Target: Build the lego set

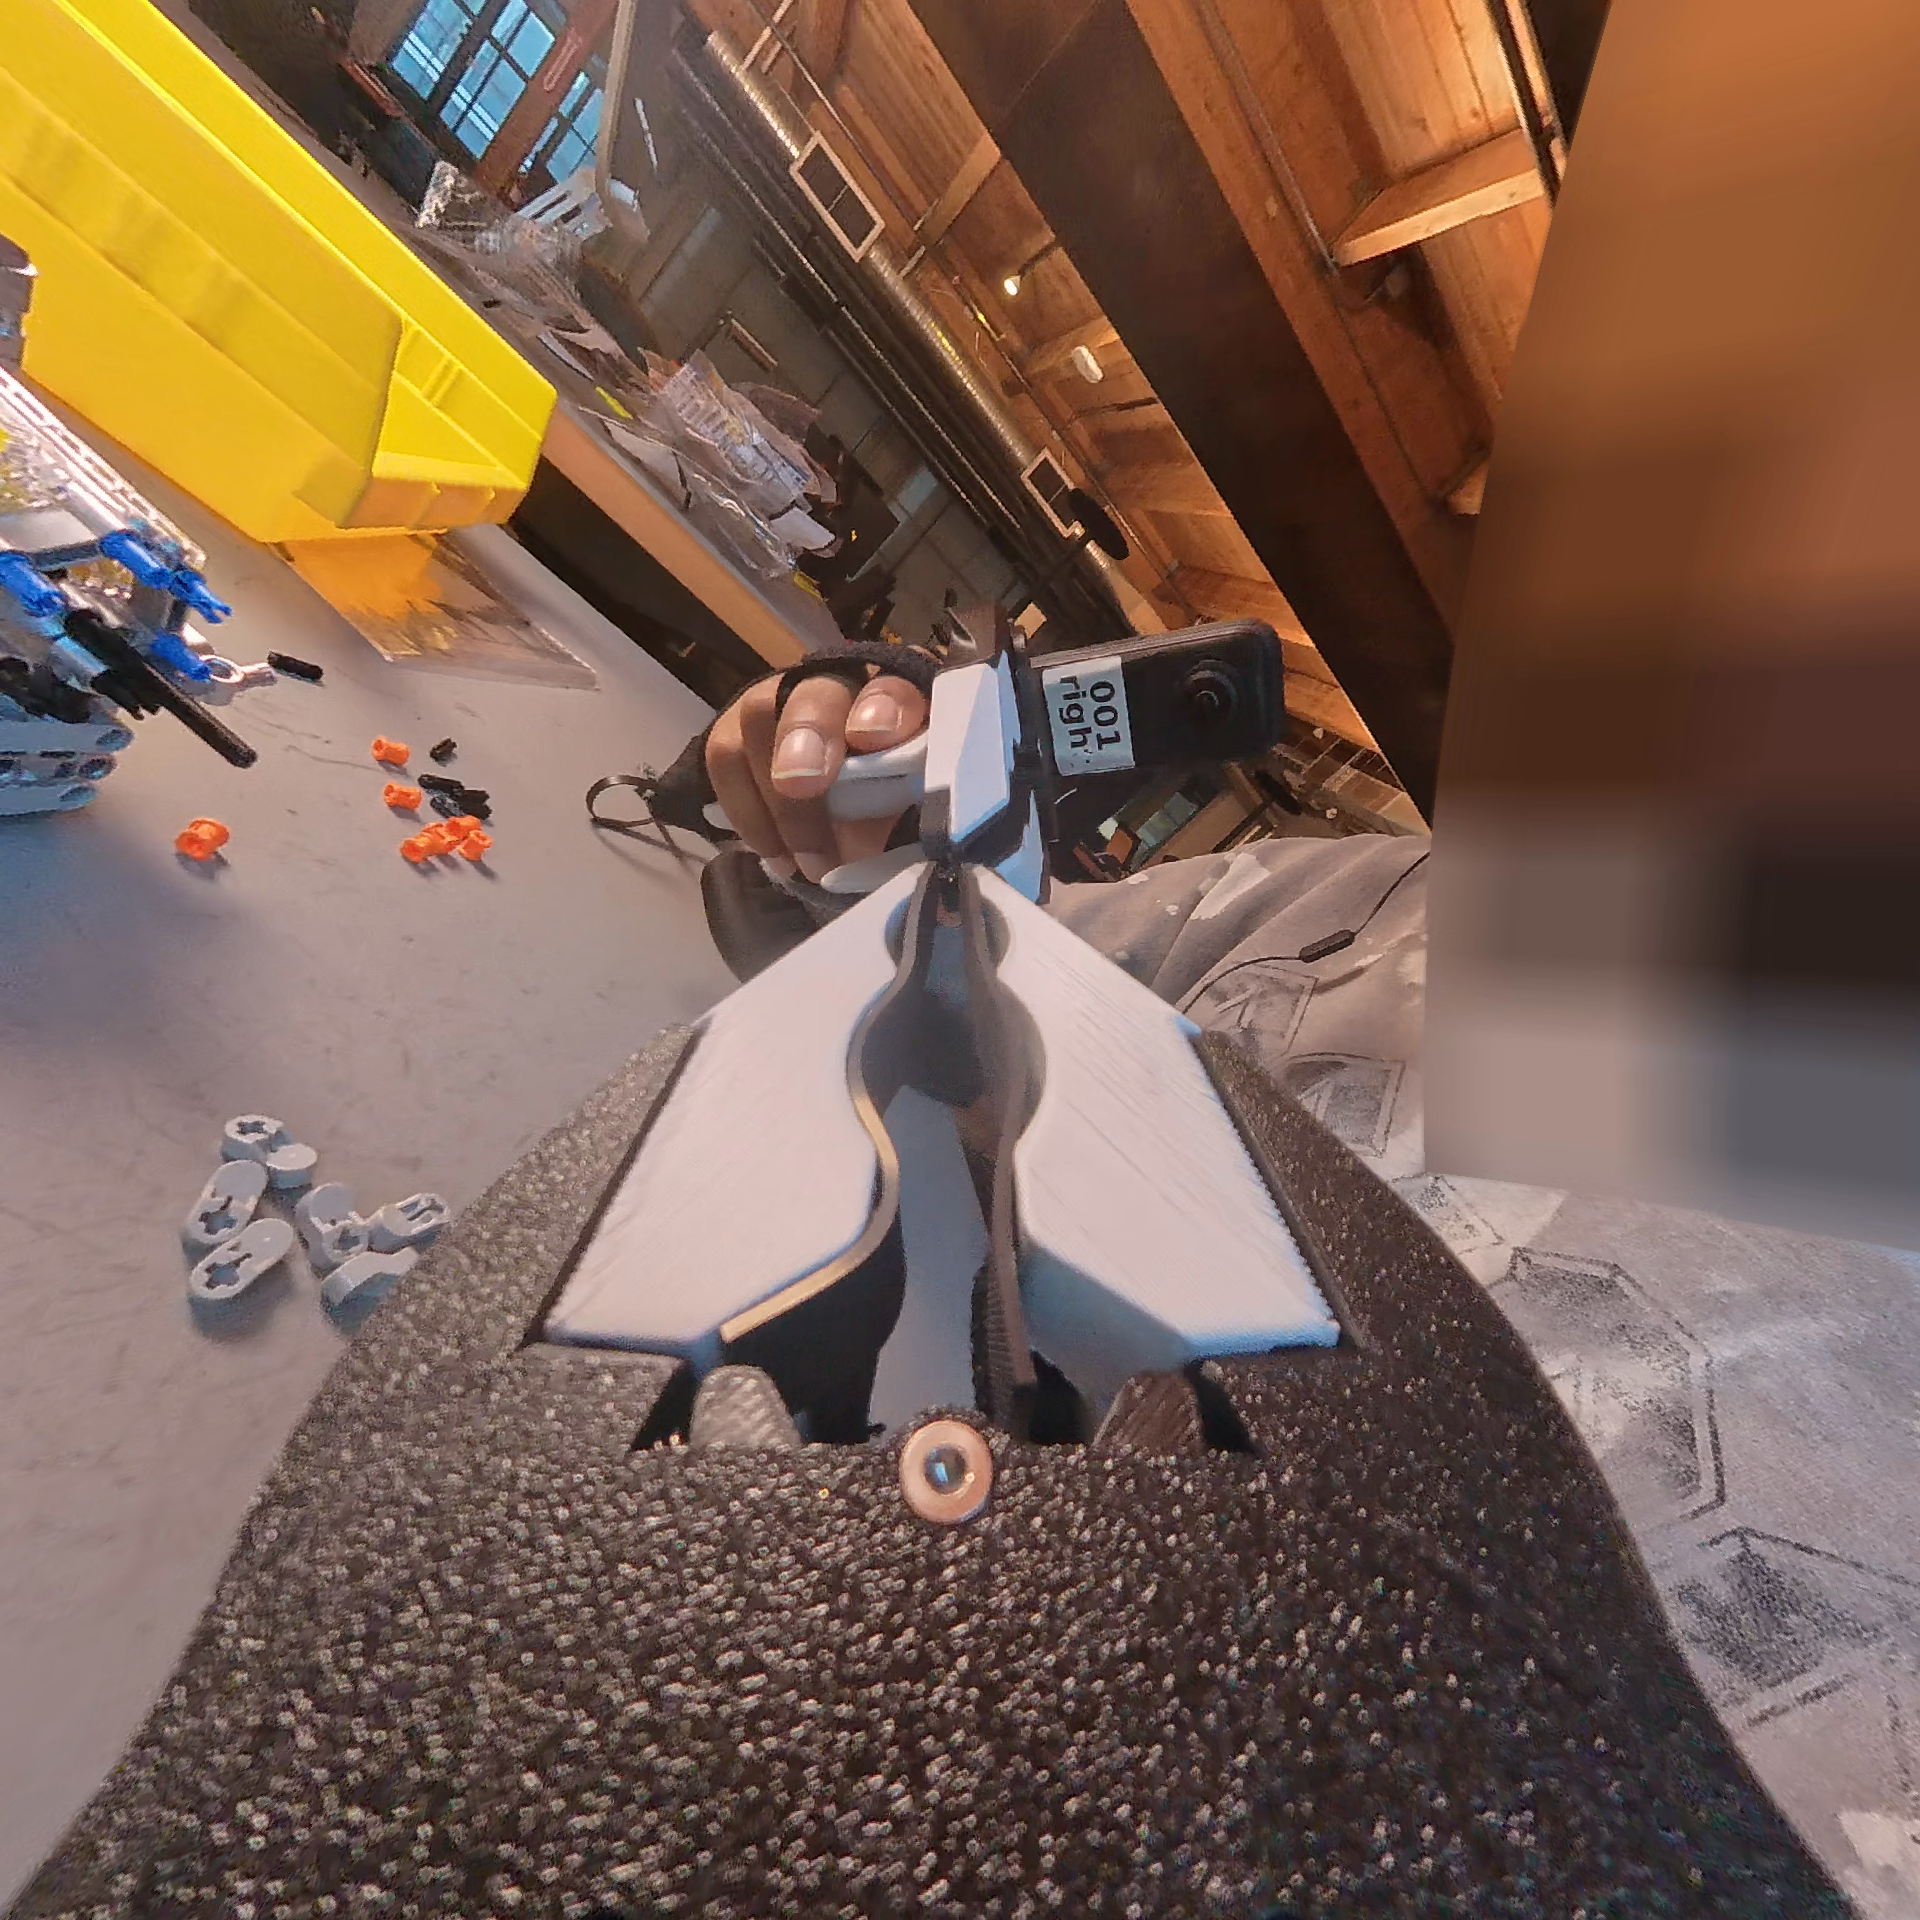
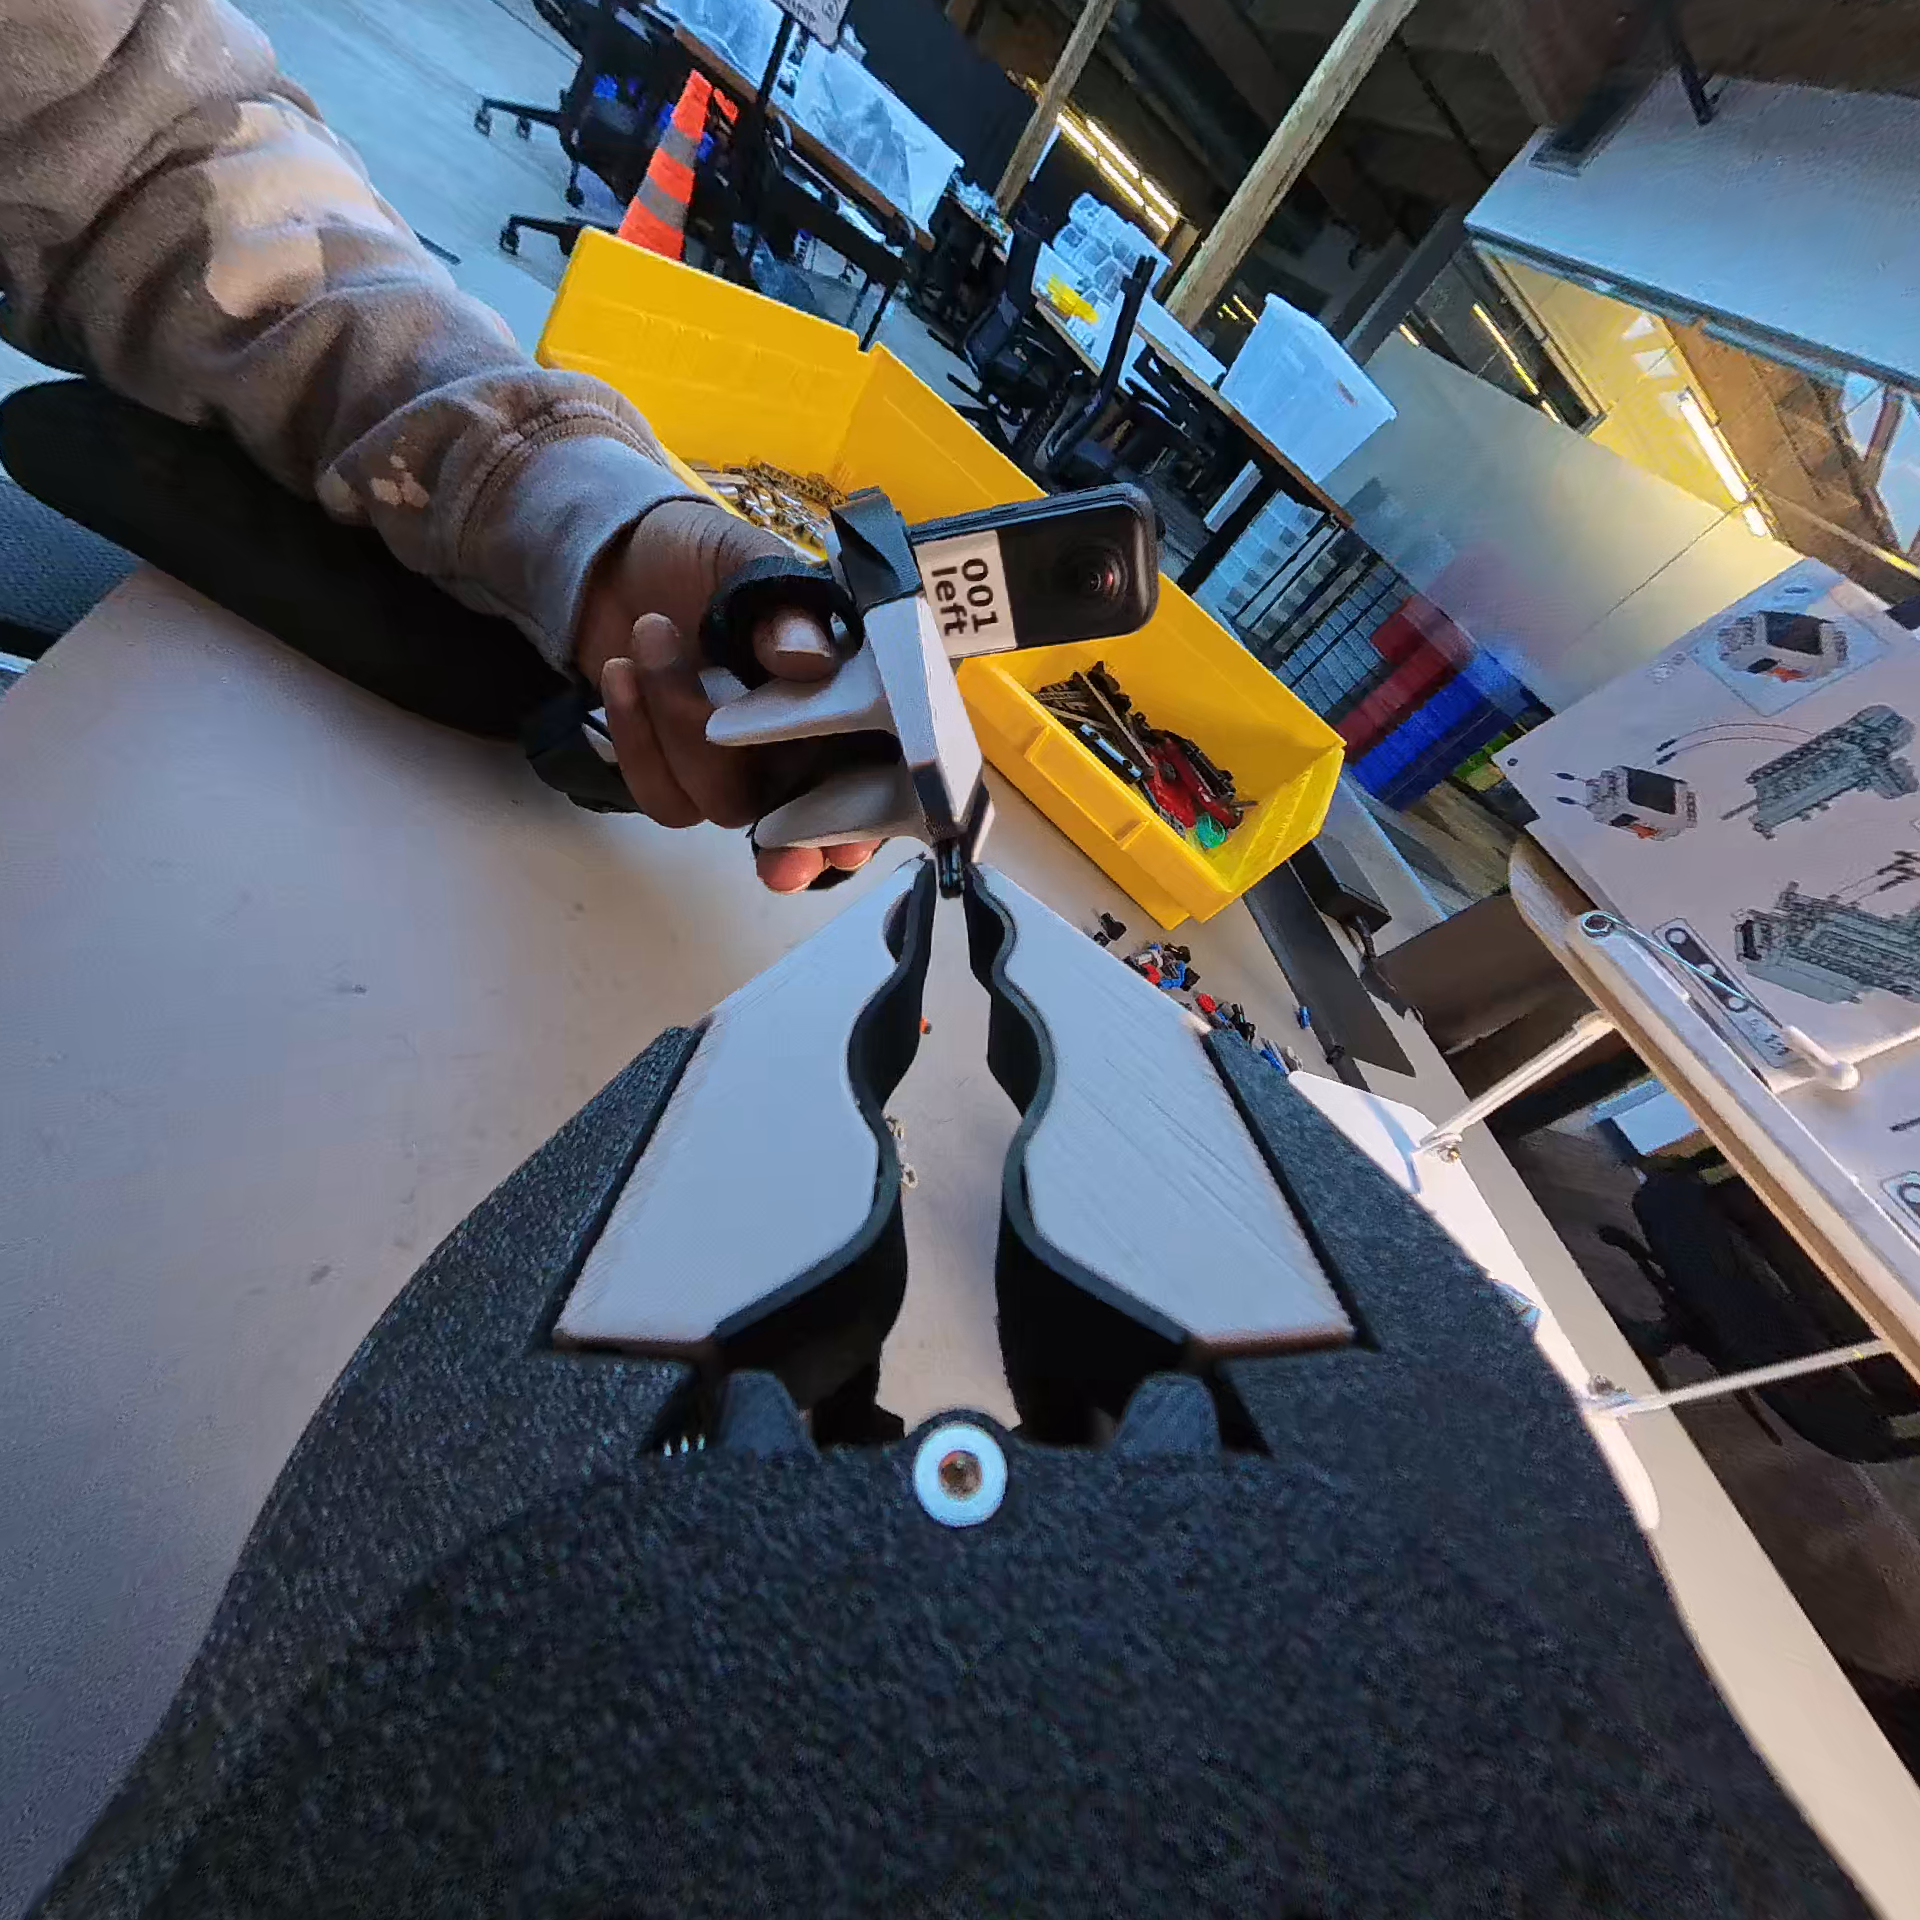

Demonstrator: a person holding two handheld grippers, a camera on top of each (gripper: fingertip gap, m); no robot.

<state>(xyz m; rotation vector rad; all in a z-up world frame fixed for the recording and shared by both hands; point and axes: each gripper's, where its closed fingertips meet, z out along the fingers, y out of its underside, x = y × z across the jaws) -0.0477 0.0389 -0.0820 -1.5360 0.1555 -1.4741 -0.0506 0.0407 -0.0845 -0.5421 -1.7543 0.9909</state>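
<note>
Two claws meet tip to tip above the grey surface (image 1: pixel 343 987), and pinched between them is a tiny dark piece (image 2: pixel 951 878), too small to make out, so its long axis cannot be told. Left claw (image 1: pixel 948 847) is clenched down on that piece, tips nearly touching; right claw (image 2: pixel 949 871) is clenched on it too from the opposite side. Each is gripped by a hand (image 2: pixel 686 717) in a fingerless black glove.

Beyond the claws sits a yellow bin (image 2: pixel 1143 821) holding a jumble of dark rods with red and green bits; a second yellow bin (image 2: pixel 707 353) behind it holds pale, metallic-looking parts. Loose on the surface lie orange connectors (image 1: pixel 442 836), grey connector pieces (image 1: pixel 301 1221) and a part-built blue-and-grey brick model (image 1: pixel 94 665). An instruction sheet (image 2: pixel 1787 790) stands propped at the right.
</note>
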